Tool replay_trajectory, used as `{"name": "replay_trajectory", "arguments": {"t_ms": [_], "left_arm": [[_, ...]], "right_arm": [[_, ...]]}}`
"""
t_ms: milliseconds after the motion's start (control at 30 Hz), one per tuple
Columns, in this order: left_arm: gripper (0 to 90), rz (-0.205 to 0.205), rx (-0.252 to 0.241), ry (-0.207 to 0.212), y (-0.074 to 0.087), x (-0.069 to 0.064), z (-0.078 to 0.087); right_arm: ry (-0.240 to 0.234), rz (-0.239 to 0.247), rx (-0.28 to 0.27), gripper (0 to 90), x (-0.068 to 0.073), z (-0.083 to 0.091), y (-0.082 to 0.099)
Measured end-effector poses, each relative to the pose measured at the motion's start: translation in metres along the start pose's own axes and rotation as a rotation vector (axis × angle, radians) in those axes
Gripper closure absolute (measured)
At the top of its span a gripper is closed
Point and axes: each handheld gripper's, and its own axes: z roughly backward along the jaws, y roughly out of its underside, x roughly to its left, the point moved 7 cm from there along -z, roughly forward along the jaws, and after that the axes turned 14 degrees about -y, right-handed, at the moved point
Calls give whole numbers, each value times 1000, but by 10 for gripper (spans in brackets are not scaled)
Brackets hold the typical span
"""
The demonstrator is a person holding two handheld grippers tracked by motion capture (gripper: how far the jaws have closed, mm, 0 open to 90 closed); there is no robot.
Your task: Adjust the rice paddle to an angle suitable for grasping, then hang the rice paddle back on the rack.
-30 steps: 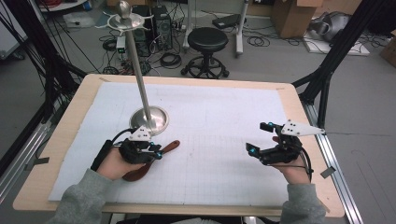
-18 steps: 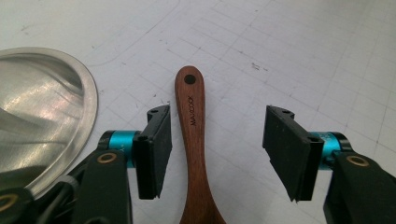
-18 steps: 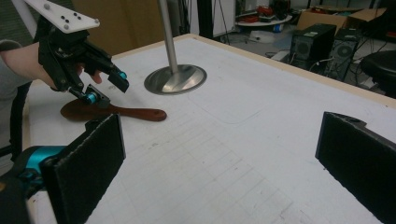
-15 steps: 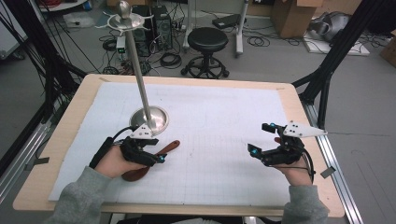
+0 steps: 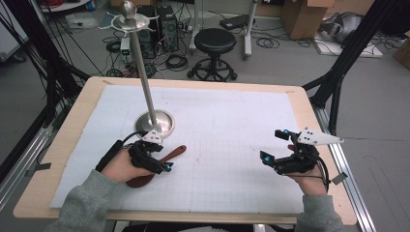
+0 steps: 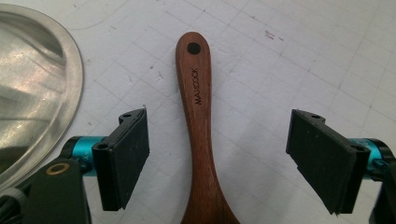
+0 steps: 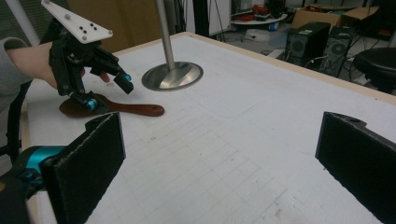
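Observation:
A dark wooden spoon (image 5: 175,152) lies flat on the white mat, its handle pointing to the right and away, its bowl under the person's left hand. My left gripper (image 5: 162,157) hovers low over the handle, open. In the left gripper view the handle (image 6: 198,116) runs up between the two spread pads (image 6: 126,154), touching neither. My right gripper (image 5: 273,145) is held above the mat at the right, open with nothing between its pads (image 7: 88,158). The right gripper view shows the left gripper (image 7: 105,91) over the spoon (image 7: 135,109).
A metal stand with a round base (image 5: 155,123) and a tall pole (image 5: 140,63) rises just behind the left gripper; its base (image 6: 32,84) lies close to the left jaw. The white mat (image 5: 227,121) covers the wooden table. A stool (image 5: 214,46) and computer cases stand on the floor behind.
The left gripper has shifted slightly over the spoon handle. The right gripper has drifted a little toward the near edge. Both stay open.

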Motion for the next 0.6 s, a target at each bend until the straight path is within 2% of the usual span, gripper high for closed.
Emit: {"name": "replay_trajectory", "arguments": {"t_ms": [167, 333, 600], "left_arm": [[228, -6, 21, -19, 1, 1, -2], [235, -12, 40, -18, 3, 3, -4], [266, -42, 74, -42, 7, 4, -7]], "right_arm": [[5, -6, -1, 1, 1, 3, 1], [5, -5, 3, 1, 0, 3, 1], [1, -3, 3, 1, 1, 2, 2]]}}
